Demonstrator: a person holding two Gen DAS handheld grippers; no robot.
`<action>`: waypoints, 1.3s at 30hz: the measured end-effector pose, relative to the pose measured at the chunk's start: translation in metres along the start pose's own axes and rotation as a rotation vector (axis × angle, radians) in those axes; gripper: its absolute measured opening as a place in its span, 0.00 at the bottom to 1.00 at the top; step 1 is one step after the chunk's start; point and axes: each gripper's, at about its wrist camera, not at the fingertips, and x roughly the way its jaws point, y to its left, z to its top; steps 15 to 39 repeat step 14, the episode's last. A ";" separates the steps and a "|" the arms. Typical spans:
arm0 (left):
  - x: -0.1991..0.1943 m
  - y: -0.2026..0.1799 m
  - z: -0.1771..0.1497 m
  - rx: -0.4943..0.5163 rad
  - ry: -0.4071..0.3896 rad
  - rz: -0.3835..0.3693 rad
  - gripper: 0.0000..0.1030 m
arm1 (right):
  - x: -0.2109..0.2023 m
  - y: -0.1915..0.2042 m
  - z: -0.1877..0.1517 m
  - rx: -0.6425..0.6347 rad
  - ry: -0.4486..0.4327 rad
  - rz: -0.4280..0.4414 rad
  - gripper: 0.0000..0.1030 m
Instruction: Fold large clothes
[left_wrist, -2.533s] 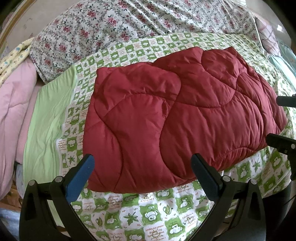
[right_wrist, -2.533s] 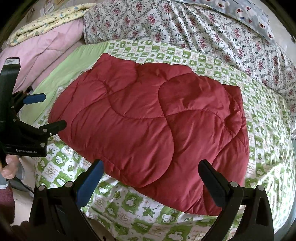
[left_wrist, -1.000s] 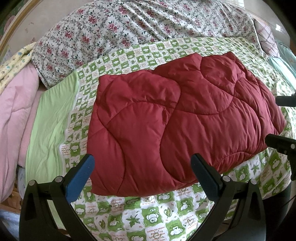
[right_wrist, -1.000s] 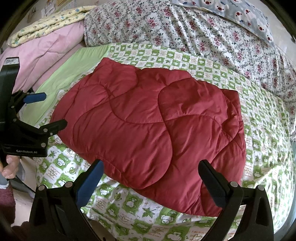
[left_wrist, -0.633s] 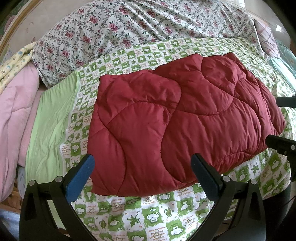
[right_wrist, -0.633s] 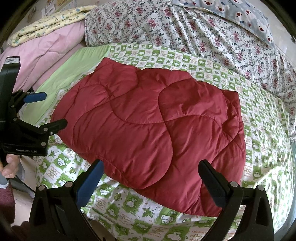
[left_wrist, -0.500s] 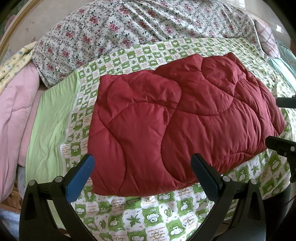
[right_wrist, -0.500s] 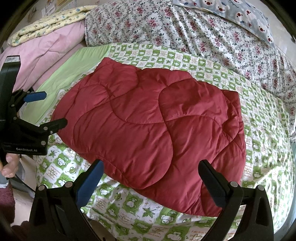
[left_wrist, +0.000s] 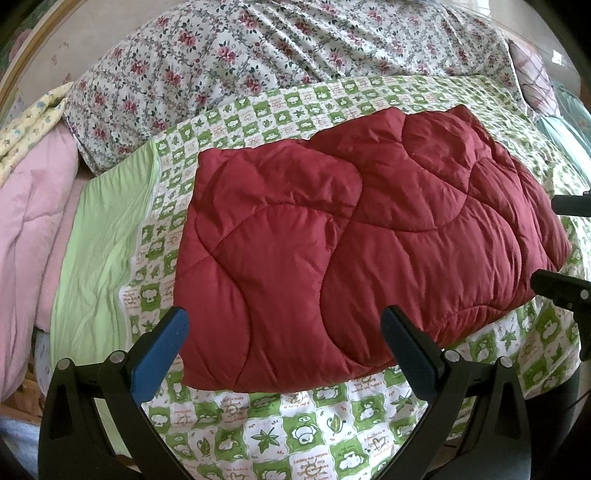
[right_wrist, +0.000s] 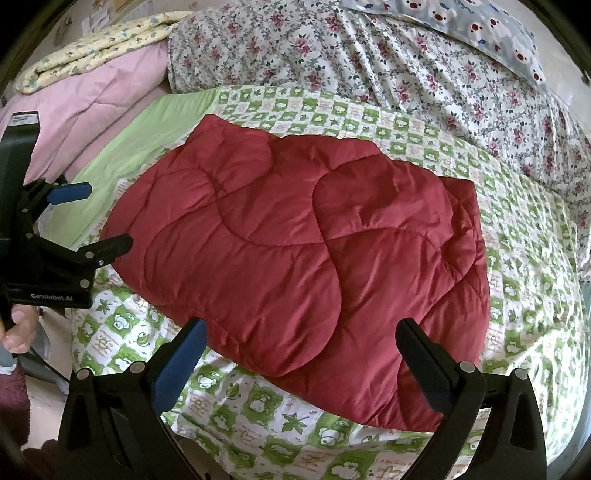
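Grippers first, since they're closest: two of them, one per hand. The left gripper (left_wrist: 284, 332) has its jaws spread wide with nothing between them, hovering just off the near edge of the bed. Same deal with the right gripper (right_wrist: 301, 343), gaping and empty. From the right wrist view you can also spot a bit of the person's hand (right_wrist: 16, 328) wrapped round the left tool's handle.

Next up is one red quilted garment (left_wrist: 351, 243), already folded into a puffy rectangle and lying flat on one green-and-white checkered sheet (left_wrist: 295, 435) with little cartoon prints. It sits near the front edge of the bed, touching neither gripper.

Left of that, one plain light-green sheet (left_wrist: 99, 251) peeks out from under the checkered one, then one pink comforter (left_wrist: 29, 229) with a yellow printed blanket (right_wrist: 96, 44) on top. Furthest back: one floral duvet (left_wrist: 258, 55), and one blue bear-print pillow (right_wrist: 480, 26) behind it.
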 end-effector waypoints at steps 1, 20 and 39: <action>0.001 0.000 0.000 -0.002 0.001 0.001 1.00 | 0.000 -0.001 0.000 0.003 0.000 0.002 0.99; 0.005 -0.002 0.000 -0.052 0.005 -0.051 1.00 | 0.008 -0.008 -0.005 0.029 -0.009 0.030 0.99; 0.005 -0.002 0.000 -0.052 0.005 -0.051 1.00 | 0.008 -0.008 -0.005 0.029 -0.009 0.030 0.99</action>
